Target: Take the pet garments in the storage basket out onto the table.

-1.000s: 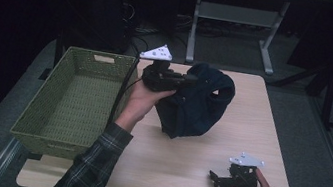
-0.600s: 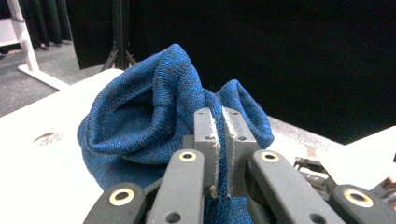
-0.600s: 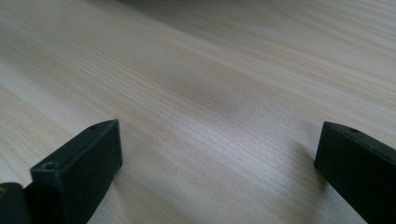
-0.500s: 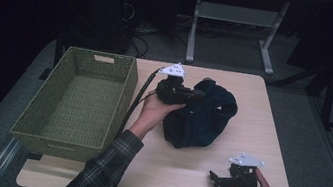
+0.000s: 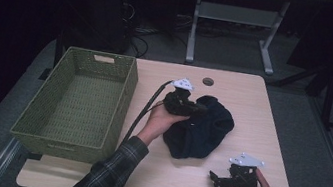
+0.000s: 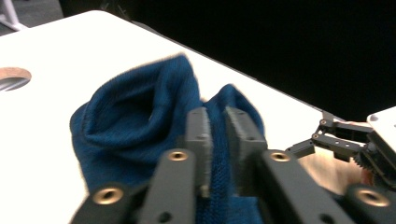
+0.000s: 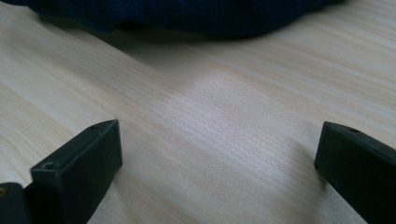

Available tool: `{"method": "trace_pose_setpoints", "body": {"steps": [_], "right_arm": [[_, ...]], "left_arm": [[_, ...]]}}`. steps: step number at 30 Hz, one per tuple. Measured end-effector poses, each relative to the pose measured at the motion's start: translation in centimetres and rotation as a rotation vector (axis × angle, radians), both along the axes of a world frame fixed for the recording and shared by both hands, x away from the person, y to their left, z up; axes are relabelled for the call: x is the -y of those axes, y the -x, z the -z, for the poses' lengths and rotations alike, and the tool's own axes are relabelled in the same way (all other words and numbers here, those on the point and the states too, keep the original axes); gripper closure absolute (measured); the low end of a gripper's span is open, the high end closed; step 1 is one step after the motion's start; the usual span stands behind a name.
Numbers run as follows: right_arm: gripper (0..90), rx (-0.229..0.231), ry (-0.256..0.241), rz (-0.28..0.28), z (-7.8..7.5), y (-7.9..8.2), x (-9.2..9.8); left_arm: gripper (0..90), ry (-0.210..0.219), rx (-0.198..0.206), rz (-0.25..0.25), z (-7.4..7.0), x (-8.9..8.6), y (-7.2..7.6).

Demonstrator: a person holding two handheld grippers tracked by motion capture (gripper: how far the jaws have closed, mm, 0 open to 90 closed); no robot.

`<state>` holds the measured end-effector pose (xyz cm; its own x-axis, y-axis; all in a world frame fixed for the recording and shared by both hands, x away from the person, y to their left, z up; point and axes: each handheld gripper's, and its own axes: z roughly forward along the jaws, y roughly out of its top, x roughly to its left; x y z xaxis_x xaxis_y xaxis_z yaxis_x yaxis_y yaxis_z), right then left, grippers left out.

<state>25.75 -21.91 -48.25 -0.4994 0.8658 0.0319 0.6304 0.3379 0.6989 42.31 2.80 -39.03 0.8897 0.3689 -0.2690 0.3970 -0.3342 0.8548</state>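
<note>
My left gripper [image 6: 215,140] pinches a fold of the blue cloth [image 5: 202,129] mid-table, my right gripper [image 5: 221,180] rests spread wide, and that seemingly thin bite could slip when lifting.

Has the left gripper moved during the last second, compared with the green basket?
Yes. The left gripper, shut on the blue cloth, has moved right, away from the green basket, dragging the cloth along.
</note>
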Motion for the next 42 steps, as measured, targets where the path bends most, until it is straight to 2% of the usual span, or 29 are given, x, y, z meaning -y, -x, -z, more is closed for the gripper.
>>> {"method": "trace_pose_setpoints", "body": {"steps": [3,7,10,15,19,29,38,42], "right_arm": [[0.5,0.000,0.000,0.000,0.0,0.0,0.0],[0.5,0.000,-0.001,-0.001,0.0,0.0,0.0],[0.5,0.000,-0.001,-0.001,0.0,0.0,0.0],[0.5,0.001,0.000,-0.001,0.0,0.0,0.0],[0.4,0.002,0.003,-0.004,0.0,0.0,0.0],[0.5,0.002,0.003,-0.003,0.0,0.0,0.0],[0.5,0.002,0.003,-0.003,0.0,0.0,0.0],[0.5,0.001,0.003,-0.002,0.0,0.0,0.0]], "left_arm": [[65.6,-0.018,0.006,-0.002,-0.2,-0.2,0.1],[51.6,-0.022,0.005,-0.014,-0.3,-0.8,0.3],[46.0,-0.021,0.005,-0.024,-0.3,-1.5,0.5],[33.7,-0.035,0.043,-0.045,-0.6,-2.7,1.4],[23.7,-0.080,0.073,-0.063,-0.6,-3.4,2.5],[15.7,-0.143,0.126,-0.113,-0.2,-5.5,5.1],[14.1,-0.166,0.129,-0.147,0.9,-6.7,7.7],[13.9,-0.190,0.130,-0.150,1.8,-7.1,8.9]]}}
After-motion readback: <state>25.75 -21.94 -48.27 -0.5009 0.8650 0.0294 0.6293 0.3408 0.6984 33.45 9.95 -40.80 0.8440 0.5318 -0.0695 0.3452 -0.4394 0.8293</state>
